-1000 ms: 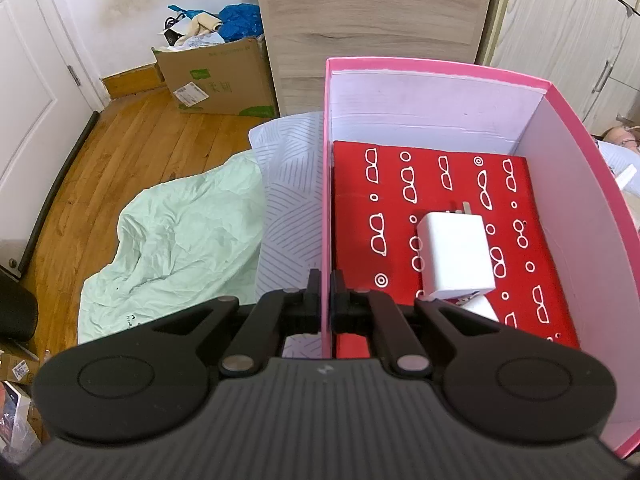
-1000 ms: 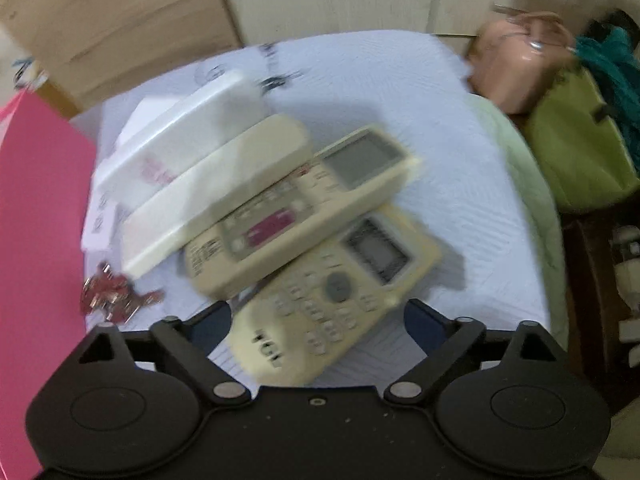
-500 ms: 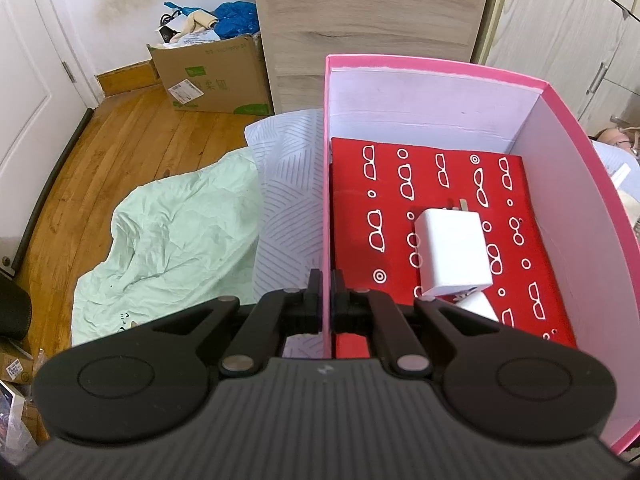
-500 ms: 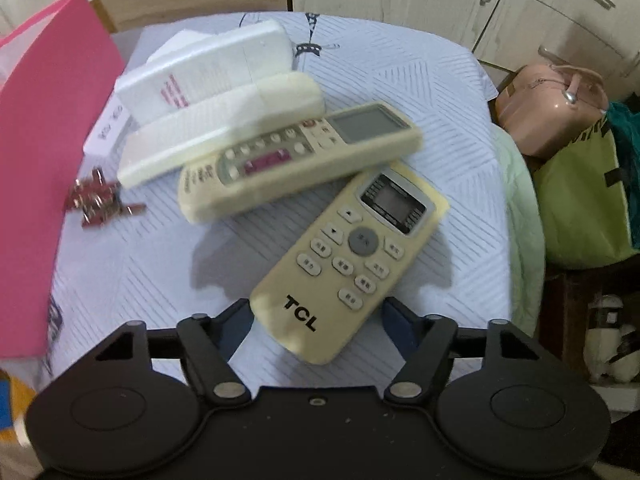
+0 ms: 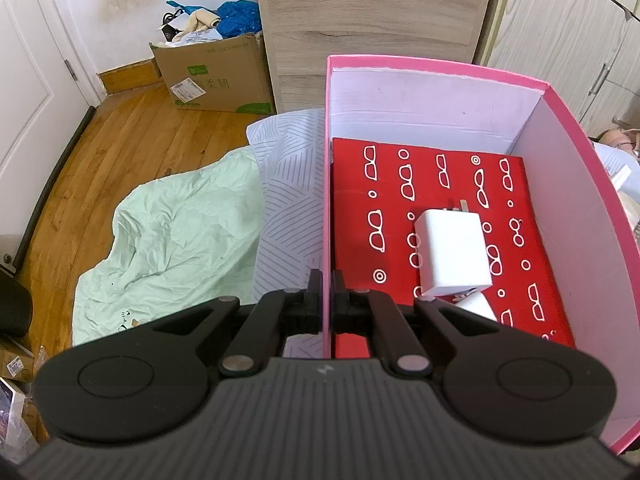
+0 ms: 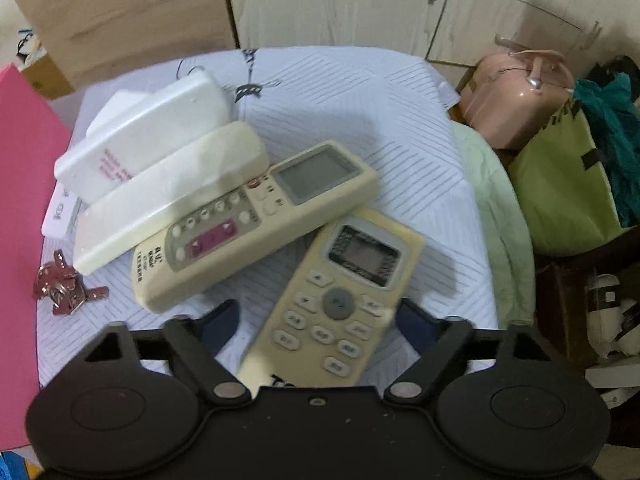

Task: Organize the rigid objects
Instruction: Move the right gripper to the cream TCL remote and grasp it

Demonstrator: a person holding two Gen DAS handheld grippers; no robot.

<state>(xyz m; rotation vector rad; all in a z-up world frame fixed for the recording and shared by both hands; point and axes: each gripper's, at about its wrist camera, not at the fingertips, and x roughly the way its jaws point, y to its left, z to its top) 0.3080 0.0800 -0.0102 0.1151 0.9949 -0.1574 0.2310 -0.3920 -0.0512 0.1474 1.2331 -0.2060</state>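
My left gripper (image 5: 327, 300) is shut on the left wall of a pink box (image 5: 329, 184). Inside the box lie a red glasses-print case (image 5: 436, 184) and a white charger (image 5: 452, 258). In the right wrist view my right gripper (image 6: 318, 316) is open, with a yellowed TCL remote (image 6: 340, 300) lying between its fingers on the bed. A longer cream remote (image 6: 256, 220) lies just beyond it, with a white case (image 6: 160, 188) and a white box (image 6: 144, 132) behind.
Red clips (image 6: 64, 284) lie on the striped sheet (image 6: 360, 100) near the pink box's side (image 6: 20, 200). A pink case (image 6: 516, 96) and green bag (image 6: 568, 184) stand to the right. A cardboard box (image 5: 212, 76) sits on the wooden floor.
My right gripper has moved forward over the TCL remote, which now sits deeper between the open fingers. The left gripper holds the box wall as before.
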